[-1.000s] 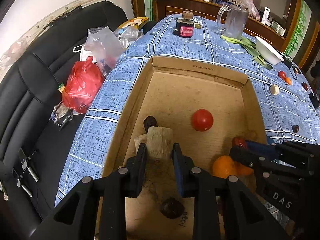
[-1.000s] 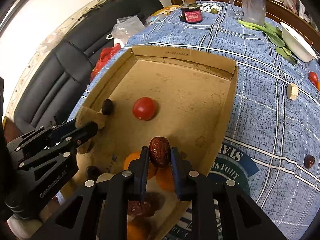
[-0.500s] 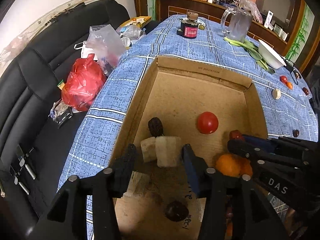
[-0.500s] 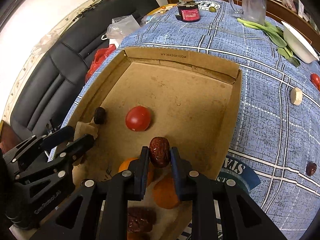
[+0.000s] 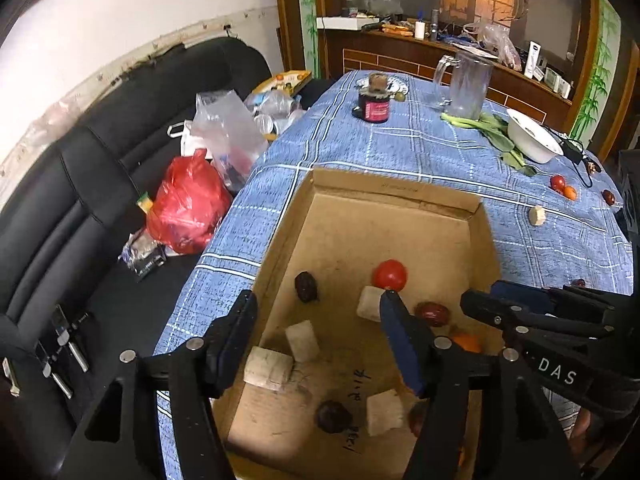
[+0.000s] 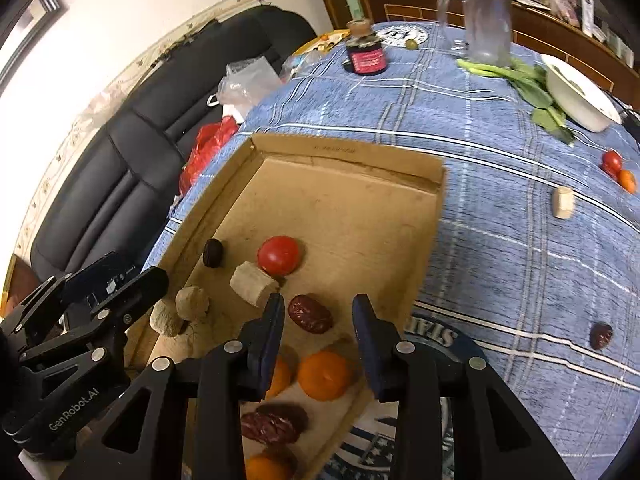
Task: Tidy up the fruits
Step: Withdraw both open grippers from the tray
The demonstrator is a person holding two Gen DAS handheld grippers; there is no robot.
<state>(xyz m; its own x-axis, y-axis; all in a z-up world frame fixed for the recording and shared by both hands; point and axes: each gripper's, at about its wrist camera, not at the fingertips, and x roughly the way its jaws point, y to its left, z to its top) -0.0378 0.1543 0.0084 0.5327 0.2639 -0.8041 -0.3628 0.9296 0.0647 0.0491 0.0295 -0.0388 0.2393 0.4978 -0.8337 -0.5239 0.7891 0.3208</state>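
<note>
Fruits lie gathered on the floor of a shallow cardboard box (image 6: 434,184), which looks like the sorting place for this task, and both grippers hang over its near end with nothing in them. The right gripper (image 6: 318,320) has its fingers wide apart, and a red date (image 6: 310,313) lies on the cardboard between and just beyond the tips, touching neither; from its spot I judge it has been set down there, close to the box's right wall. Nearest the camera, by the near right corner, sit oranges (image 6: 324,374) and more dates (image 6: 276,420), so the like kinds seem to be grouped at that end. The left gripper (image 5: 316,332) is also spread open, over the near left part of the box, where pale cut chunks (image 5: 303,340) lie loose beside a dark date (image 5: 333,416). Further in, a tomato (image 6: 279,255) touches another pale chunk (image 6: 253,283), and a dark date (image 6: 213,252) rests against the left wall; the far half of the box is bare. Fruit is left on the blue checked cloth (image 6: 500,140) to the right of the box: a date (image 6: 601,335), a pale chunk (image 6: 563,202), a small tomato and orange (image 6: 618,170) near the far right edge. Beyond these are a white bowl (image 6: 580,92) on green leaves, a glass jug (image 6: 486,28) and a dark jar (image 6: 366,56). A black sofa (image 5: 100,184) with plastic bags runs along the table's left side, and a wooden counter closes the room behind.
</note>
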